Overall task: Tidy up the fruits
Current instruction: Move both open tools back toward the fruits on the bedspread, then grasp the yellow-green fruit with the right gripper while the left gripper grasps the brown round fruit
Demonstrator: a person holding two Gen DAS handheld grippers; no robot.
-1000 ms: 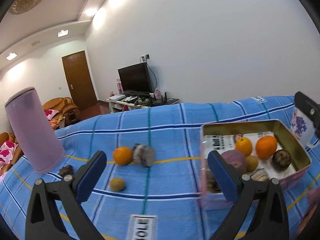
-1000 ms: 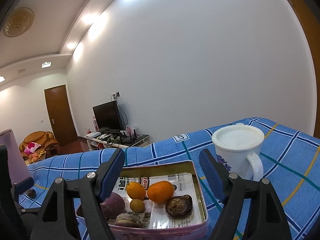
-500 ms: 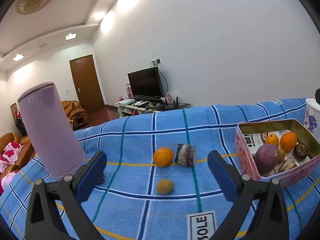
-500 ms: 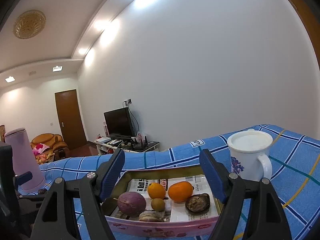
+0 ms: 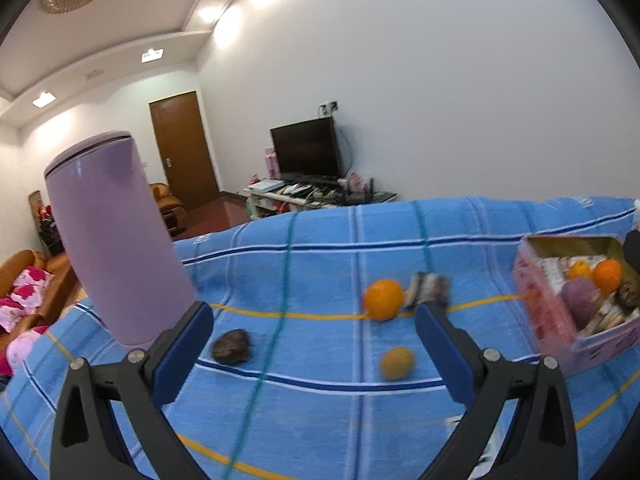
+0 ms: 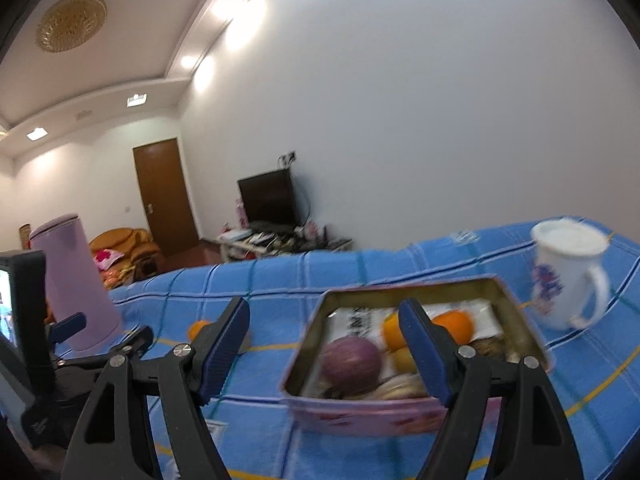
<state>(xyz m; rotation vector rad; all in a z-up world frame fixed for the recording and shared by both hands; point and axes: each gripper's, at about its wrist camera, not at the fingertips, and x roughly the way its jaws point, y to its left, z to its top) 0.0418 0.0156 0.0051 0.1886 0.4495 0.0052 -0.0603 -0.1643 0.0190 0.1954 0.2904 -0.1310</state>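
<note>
Swung left across the blue plaid-covered counter point(image 5: 320, 248) since a second ago — pink rectangular tin box point(image 5: 560, 320) now at far right edge of left wrist view, tall lilac cylindrical flask point(image 5: 116, 240) large at left. Right view panned the same way, tin shifted right of centre.

Left hand-held gripper point(image 5: 312, 344) wide open, holding nothing. Right hand-held gripper point(image 6: 324, 344) also spread wide, empty, hovering in front of the tin.

Loose fruit on the cloth: round orange point(image 5: 382, 299), small yellow-brown fruit point(image 5: 396, 363), dark wrinkled brown fruit point(image 5: 232, 345) beside the flask base. Striped grey-white object point(image 5: 430, 285) touching the orange — too blurred to identify.

Likely lining up on the dark fruit — at least three left to box.
</note>
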